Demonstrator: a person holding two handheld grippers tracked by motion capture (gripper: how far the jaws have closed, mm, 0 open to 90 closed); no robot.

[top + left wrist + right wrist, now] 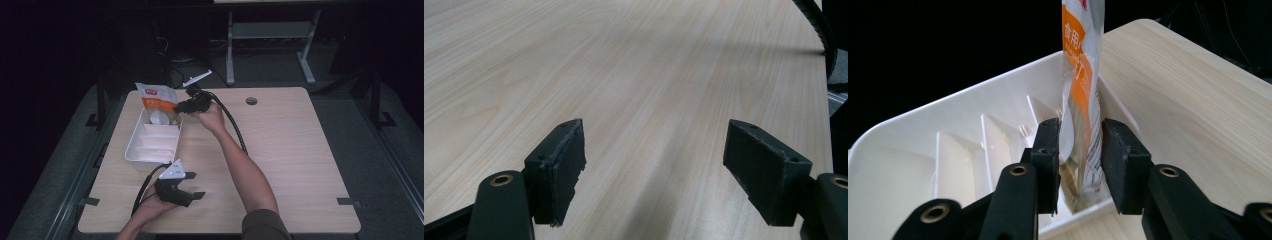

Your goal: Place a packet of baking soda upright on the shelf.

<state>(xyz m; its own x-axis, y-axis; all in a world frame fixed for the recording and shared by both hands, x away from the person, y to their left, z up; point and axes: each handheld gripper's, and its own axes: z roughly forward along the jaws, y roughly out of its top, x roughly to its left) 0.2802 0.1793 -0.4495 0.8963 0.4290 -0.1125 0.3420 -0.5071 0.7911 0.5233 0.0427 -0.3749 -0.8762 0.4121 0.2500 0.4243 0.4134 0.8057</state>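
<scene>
Orange-white packet stands in tray, seemingly between loosened right gripper pads

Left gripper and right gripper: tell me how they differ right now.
The left gripper has its jaws spread wide with nothing between them; the right gripper has a narrower gap with the orange-and-white packet standing between its pads. The left gripper sits over bare table near the person; the right gripper reaches to the far end of the white divided tray. Both have black jaws and trailing cables.

Pouch: orange band reads "食用", rest unreadable
</scene>
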